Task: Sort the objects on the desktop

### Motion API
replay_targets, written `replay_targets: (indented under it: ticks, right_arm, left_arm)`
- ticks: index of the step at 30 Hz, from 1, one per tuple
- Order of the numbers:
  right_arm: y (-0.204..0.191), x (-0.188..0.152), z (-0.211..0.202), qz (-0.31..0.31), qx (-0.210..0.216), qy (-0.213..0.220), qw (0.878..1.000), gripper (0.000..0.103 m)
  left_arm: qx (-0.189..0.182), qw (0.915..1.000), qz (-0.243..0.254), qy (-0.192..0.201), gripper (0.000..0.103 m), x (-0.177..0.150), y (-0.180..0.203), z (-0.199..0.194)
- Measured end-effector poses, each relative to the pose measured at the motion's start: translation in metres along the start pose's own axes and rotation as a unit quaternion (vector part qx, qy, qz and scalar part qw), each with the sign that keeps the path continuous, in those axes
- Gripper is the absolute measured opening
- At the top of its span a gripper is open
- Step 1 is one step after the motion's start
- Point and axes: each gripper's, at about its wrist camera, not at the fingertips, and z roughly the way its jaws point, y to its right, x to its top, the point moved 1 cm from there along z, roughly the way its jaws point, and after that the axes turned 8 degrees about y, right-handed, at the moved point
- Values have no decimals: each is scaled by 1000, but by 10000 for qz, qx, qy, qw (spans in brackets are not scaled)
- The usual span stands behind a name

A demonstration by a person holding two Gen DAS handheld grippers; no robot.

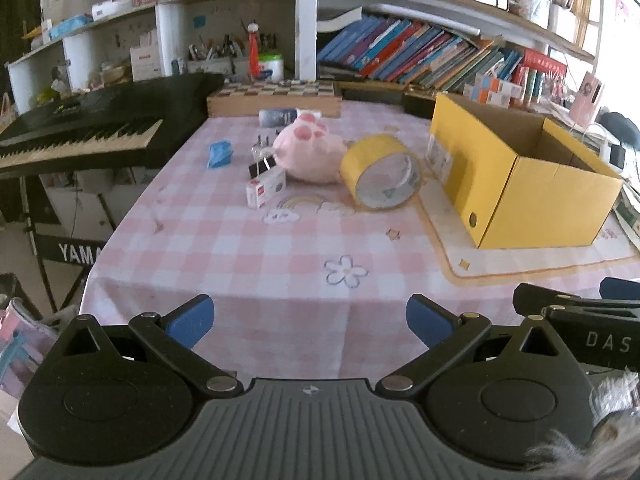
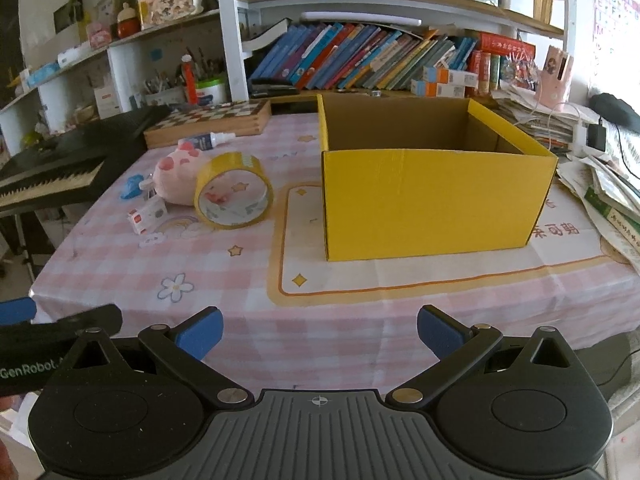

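Left wrist view: the left gripper (image 1: 308,322) hangs over the near edge of the table (image 1: 280,248), fingers spread wide and holding nothing. The items to be sorted lie grouped mid-table, well ahead of it: a pink plush toy (image 1: 308,150), a roll of yellow tape (image 1: 380,172) lying on its side just beside the toy, a small white carton (image 1: 265,189) with a black binder clip (image 1: 262,166) behind it, a blue crumpled item (image 1: 219,154) and a small bottle (image 1: 280,116) lying flat at the back. The open yellow box (image 1: 520,184) stands to the right on a mat. Right wrist view: the right gripper (image 2: 319,332) is likewise spread and empty, facing the yellow box (image 2: 432,200) squarely; the tape (image 2: 234,190) and plush toy (image 2: 176,174) sit left of it. Judgement: no item is yet picked; sorting appears to be at its start, and the box is the probable receptacle. The next move calls for a reach forward to one item, the tape being nearest the box, and closing on it. Limitations: the box floor is hidden by its front wall, so its contents cannot be confirmed; the blue item's identity and the carton's print are too small to read.
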Motion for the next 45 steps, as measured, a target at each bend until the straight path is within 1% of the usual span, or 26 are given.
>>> replay_targets:
  ticks: [4,7,13,17,20,23,25,28,30,33,34,36,39,43,45]
  right_arm:
    - [-7,1,2,-34,-135,-59,9999,103]
    - [-11,3,4,-11,-141,-104,9998,103]
    - [-22,9,3,-78,3,37,10000,103]
    - [-31,14,5,-158,111,140,9997,103]
    - [-39,18,8,-252,243,273,9990,103]
    - [-44,24,13,-293,372,356,9982,103]
    - [-46,29,19,-340,443,380,9977,103]
    - [-51,37,30,-487,552,393,9965,103]
    - [-55,41,40,-625,658,401,9951,103]
    - [-61,48,57,-861,724,382,9929,103]
    - [-62,50,63,-910,748,364,9924,103]
    - [-63,55,77,-945,804,310,9918,103]
    - [-64,60,100,-990,827,142,9915,103]
    - [-68,60,123,-1101,872,-6,9901,103]
    - [-70,60,133,-1196,900,-46,9887,103]
  left_arm:
    - [-53,10000,0,43,103,1,-6,-2]
    - [-43,9999,-75,142,103,3,-14,-4]
    - [272,9992,-213,212,103,7,-30,-8]
    - [373,9987,-213,268,103,7,-39,-11]
    - [316,9977,-242,541,103,6,-44,-15]
    - [461,9964,-187,693,103,8,-47,-14]
    - [493,9959,-187,734,103,9,-48,-11]
    - [401,9964,-402,624,103,13,-54,0]
    - [434,9962,-508,567,103,16,-58,10]
    - [618,9947,-586,575,103,26,-62,27]
    - [724,9938,-590,603,103,30,-63,33]
    - [804,9932,-613,573,103,36,-66,46]
    - [645,9948,-671,402,103,44,-70,68]
    - [569,9964,-593,187,103,50,-70,96]
    - [609,9967,-525,125,99,53,-70,108]
